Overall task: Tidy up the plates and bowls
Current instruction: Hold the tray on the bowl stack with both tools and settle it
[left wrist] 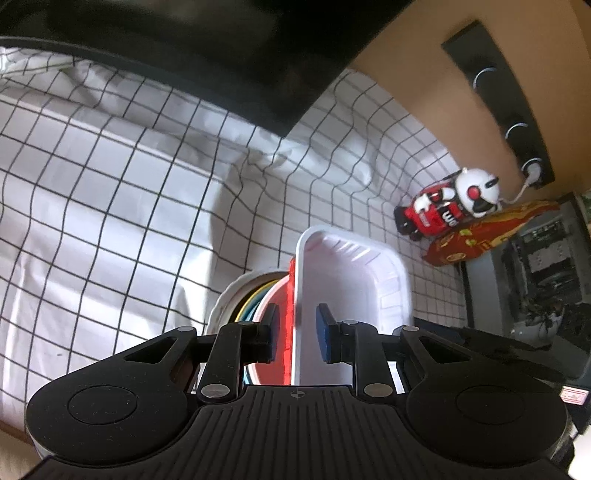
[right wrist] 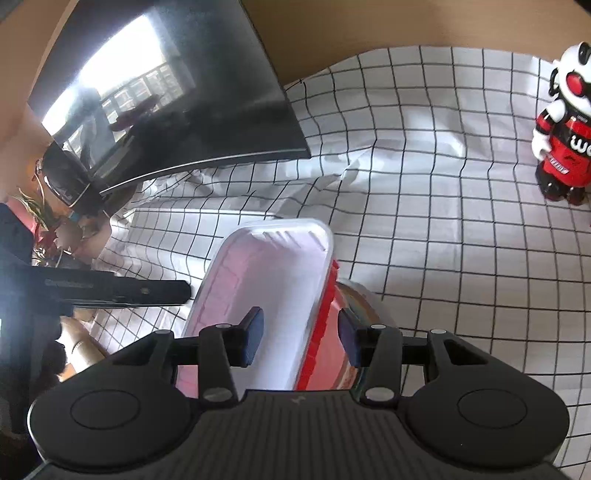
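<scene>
Checked tablecloth (left wrist: 110, 184), tan wall (right wrist: 351, 26)

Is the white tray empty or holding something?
Empty: the white tray shows only its bare ribbed inside in both wrist views.

White cloth (left wrist: 110, 206) with thin black grid covers worktop. White rectangular tray (left wrist: 354, 280) with red tray (left wrist: 286, 332) against it. Round white bowl (left wrist: 225, 306) with yellow and teal rims nested inside. Red, white, black toy figure (left wrist: 450, 206). Red and yellow snack bag (left wrist: 487, 232). Glossy black panel (right wrist: 177, 110). Gripper pads (left wrist: 325, 332) blue, bodies black.
</scene>
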`<act>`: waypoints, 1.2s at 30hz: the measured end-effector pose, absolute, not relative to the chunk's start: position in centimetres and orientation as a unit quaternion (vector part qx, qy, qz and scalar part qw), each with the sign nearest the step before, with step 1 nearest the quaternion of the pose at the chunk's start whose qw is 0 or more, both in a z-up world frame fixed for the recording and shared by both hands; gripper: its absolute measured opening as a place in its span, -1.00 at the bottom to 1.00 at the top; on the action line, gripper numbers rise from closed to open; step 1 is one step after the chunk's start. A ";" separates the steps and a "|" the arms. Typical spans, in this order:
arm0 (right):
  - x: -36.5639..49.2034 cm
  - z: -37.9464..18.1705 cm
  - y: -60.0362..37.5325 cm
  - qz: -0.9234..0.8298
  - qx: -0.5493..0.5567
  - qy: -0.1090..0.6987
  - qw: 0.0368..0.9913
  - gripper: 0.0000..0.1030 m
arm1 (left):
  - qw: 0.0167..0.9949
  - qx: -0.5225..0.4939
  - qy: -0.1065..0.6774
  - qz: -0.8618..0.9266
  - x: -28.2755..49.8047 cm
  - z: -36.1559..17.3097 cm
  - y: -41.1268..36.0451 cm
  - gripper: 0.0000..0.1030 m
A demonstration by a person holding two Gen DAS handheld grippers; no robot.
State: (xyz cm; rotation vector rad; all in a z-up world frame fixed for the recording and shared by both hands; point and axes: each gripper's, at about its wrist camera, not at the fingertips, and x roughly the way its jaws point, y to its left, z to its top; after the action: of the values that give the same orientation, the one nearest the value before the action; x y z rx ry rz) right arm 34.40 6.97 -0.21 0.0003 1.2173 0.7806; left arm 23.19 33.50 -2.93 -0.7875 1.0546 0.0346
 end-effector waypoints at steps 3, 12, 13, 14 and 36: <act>34.2 -0.6 7.5 0.367 -0.008 0.561 0.742 -0.22 | 0.782 -0.377 0.497 -0.002 23.8 -3.5 32.7 -0.49; 34.4 -0.4 7.2 0.353 -0.019 0.558 0.751 -0.23 | 0.785 -0.376 0.492 -0.015 24.3 -2.7 31.9 -0.47; 34.2 -0.4 7.3 0.355 -0.019 0.559 0.749 -0.23 | 0.784 -0.378 0.492 -0.012 24.2 -2.9 32.1 -0.47; 34.2 -0.4 7.4 0.357 -0.018 0.559 0.748 -0.23 | 0.782 -0.381 0.493 -0.010 24.2 -3.0 32.3 -0.47; 33.8 -0.2 7.4 0.329 -0.009 0.555 0.764 -0.23 | 0.772 -0.402 0.491 -0.038 24.0 -3.1 33.8 -0.48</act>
State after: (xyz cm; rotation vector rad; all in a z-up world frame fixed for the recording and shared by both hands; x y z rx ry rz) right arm 33.75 7.45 -0.21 -0.0206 1.2059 0.7154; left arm 24.02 33.84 -3.10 -0.8714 1.0646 -0.0819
